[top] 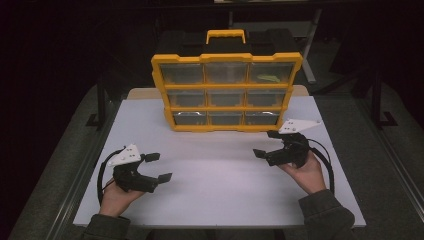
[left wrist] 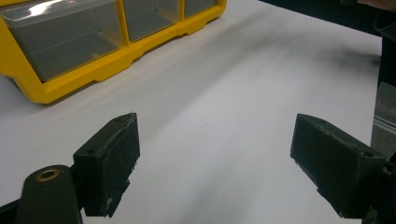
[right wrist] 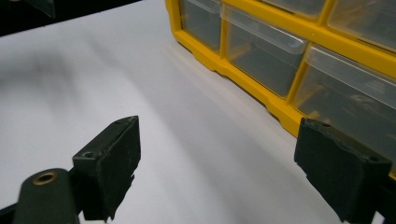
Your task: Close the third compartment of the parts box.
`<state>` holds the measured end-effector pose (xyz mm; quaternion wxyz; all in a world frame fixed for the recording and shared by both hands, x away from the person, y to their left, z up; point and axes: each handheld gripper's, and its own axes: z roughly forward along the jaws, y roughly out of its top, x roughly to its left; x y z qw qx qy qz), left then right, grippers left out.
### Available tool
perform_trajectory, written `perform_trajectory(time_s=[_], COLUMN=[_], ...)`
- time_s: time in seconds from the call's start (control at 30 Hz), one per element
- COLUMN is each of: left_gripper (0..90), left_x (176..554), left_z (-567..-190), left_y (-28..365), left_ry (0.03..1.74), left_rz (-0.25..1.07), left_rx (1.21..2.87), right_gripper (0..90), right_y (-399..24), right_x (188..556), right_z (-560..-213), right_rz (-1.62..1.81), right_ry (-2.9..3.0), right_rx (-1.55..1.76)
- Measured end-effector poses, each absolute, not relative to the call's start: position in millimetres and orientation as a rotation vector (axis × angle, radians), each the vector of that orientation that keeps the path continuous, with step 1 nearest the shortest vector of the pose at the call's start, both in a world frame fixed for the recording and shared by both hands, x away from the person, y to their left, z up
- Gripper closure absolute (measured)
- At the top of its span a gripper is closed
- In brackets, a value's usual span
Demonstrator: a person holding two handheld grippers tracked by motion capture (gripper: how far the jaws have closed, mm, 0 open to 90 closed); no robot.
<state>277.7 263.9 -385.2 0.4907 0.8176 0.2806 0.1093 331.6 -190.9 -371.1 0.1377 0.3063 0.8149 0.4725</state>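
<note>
Toward the far edge of the white table [top: 220, 175], centred between its left and right edges, stands a yellow drawer organizer [top: 226, 92] — upright, leaning slightly back, its drawer fronts facing the near edge. Its long axis runs parallel to the far edge. The frame is yellow with a carry handle [top: 226, 35] on top; nine clear drawers sit in three rows of three. The top-right drawer [top: 270, 73] holds something yellow-green, too small to identify; the other drawers look bare.

Left gripper [top: 159, 167] is held near the near-left corner, jaws spread wide, gripping nothing, aimed toward the table's middle. Right gripper [top: 267, 144] is held near the right edge, just in front of the organizer's lower right corner — jaws likewise spread, holding nothing. Neither gripper touches the organizer.
</note>
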Motion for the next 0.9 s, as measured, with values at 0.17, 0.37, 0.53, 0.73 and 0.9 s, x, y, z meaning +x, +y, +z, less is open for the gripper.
perform_trajectory(time_s=[0.17,0.37,0.53,0.73,0.9], left_gripper=[15.8,16.0,16.0,16.1,16.1], left_x=[276.0,273.2,272.1,270.8,270.2], left_z=[-390.3,-394.9,-398.1,-401.2,-404.0], left_y=[264.8,266.4,269.0,269.6,270.6], left_ry=[0.698,0.711,0.707,0.713,0.716], left_rz=[0.253,0.256,0.259,0.254,0.250], left_rx=[1.988,1.982,1.989,1.990,1.992], right_gripper=[13.7,13.7,13.7,13.7,13.7], right_y=[-197.2,-204.4,-210.7,-217.1,-222.6], right_x=[327.4,324.4,319.8,315.3,310.8], right_z=[-377.1,-383.2,-387.7,-393.5,-396.7], right_rz=[1.365,1.379,1.388,1.393,1.410], right_ry=[2.344,2.334,2.321,2.310,2.297], right_rx=[0.908,0.938,0.942,0.959,0.969])
